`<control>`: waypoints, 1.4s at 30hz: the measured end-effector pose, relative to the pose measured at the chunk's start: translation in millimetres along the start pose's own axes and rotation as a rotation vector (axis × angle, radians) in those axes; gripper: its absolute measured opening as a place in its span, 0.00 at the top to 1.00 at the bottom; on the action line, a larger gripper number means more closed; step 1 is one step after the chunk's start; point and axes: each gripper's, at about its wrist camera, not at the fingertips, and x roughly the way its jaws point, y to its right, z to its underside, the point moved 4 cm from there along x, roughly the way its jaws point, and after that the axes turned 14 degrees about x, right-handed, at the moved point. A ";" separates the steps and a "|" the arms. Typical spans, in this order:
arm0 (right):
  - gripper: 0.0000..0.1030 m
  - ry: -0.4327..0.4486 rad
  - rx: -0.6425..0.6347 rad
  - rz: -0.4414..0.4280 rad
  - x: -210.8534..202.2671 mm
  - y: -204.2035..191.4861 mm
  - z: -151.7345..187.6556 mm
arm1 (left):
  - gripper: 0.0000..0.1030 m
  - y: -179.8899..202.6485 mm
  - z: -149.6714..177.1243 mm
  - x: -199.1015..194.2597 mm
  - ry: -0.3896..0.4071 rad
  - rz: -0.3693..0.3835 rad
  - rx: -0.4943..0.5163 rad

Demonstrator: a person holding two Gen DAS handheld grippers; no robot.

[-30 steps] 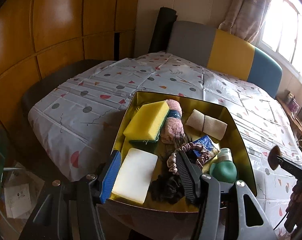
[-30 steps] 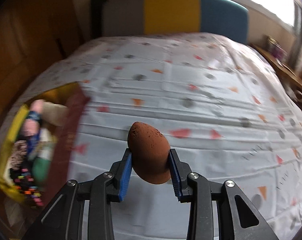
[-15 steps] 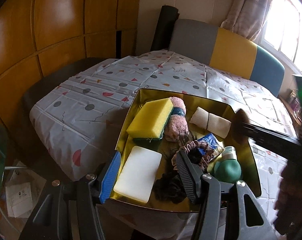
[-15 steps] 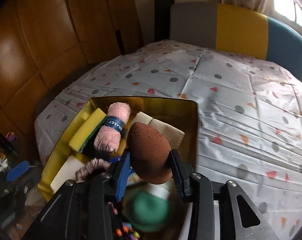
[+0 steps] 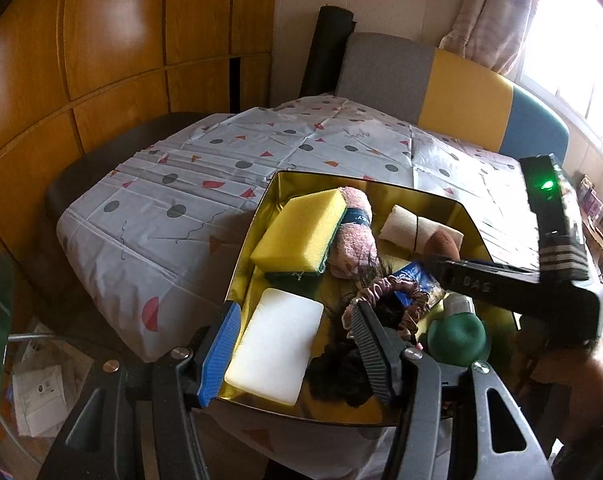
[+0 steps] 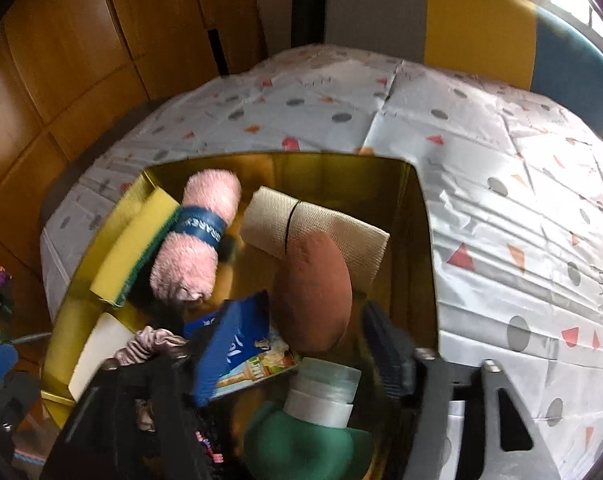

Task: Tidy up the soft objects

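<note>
- Right gripper [image 6: 301, 332] is over the gold tin [image 6: 417, 216], jaws spread, brown egg-shaped sponge [image 6: 313, 292] loose between them.
- Sponge lies in the tin's right side, against the beige bandage roll [image 6: 293, 220].
- It looks light, squashy and grippy; pinch its fat middle.
- Left gripper [image 5: 297, 344] hangs spread, empty, at the near rim.

Black plastic tongs [image 5: 293, 354], blue ribbed pad [image 5: 220, 354], silver screws, green indicator light
</note>
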 end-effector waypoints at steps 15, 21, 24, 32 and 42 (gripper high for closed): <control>0.13 0.223 0.005 -0.008 -84.0 2.8 28.6 | 0.43 12.3 -2.2 -21.5 0.030 -0.034 0.021; 0.06 0.302 0.037 -0.007 -118.6 11.7 51.3 | 0.43 17.5 -1.8 -47.8 0.104 -0.042 0.022; 0.06 0.306 0.044 -0.011 -125.3 11.8 61.7 | 0.43 16.8 0.5 -51.5 0.104 -0.079 0.028; 0.06 0.334 -0.001 -0.007 -135.7 1.4 79.2 | 0.43 13.2 4.2 -62.3 0.132 -0.126 0.012; 0.05 0.346 -0.021 -0.004 -138.9 -2.6 84.3 | 0.43 20.0 9.1 -60.4 0.112 -0.107 0.027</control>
